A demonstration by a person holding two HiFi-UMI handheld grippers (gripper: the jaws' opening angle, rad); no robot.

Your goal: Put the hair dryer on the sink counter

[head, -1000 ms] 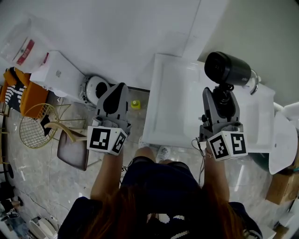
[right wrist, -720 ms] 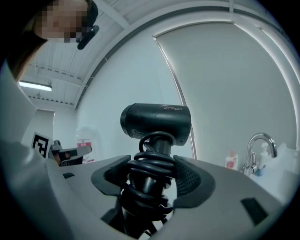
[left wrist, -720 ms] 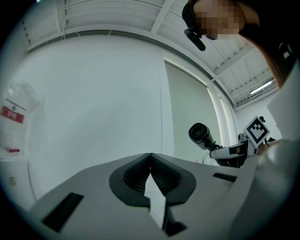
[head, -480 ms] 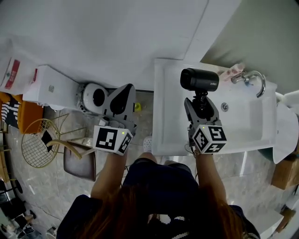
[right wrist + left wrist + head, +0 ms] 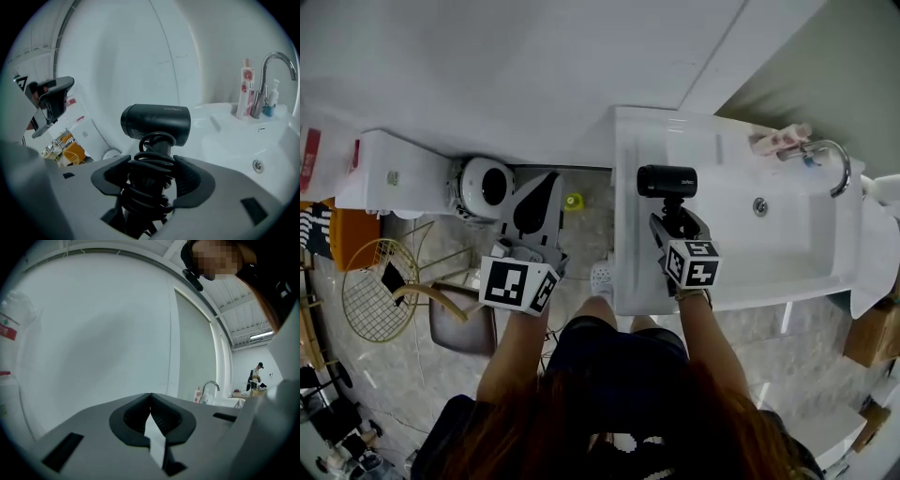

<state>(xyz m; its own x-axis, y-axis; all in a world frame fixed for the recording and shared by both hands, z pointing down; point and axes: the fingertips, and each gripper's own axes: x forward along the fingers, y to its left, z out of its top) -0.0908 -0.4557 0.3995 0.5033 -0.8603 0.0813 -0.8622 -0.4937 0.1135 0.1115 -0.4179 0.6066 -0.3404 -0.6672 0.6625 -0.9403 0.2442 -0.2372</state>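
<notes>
Black hair dryer (image 5: 667,181), cord coiled round its handle, is sitting upright with the barrel sideways. The right gripper (image 5: 678,223) is clamping its handle over the white sink counter (image 5: 634,253), left end.

Right gripper (image 5: 153,180) clamps the hair dryer (image 5: 157,121) by its cord-wrapped handle, faucet (image 5: 276,70) beyond

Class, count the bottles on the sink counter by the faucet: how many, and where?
2. In the right gripper view, a tall pink-patterned bottle stands left of the faucet, a smaller blue-based bottle right of it. Others may be hidden.
</notes>
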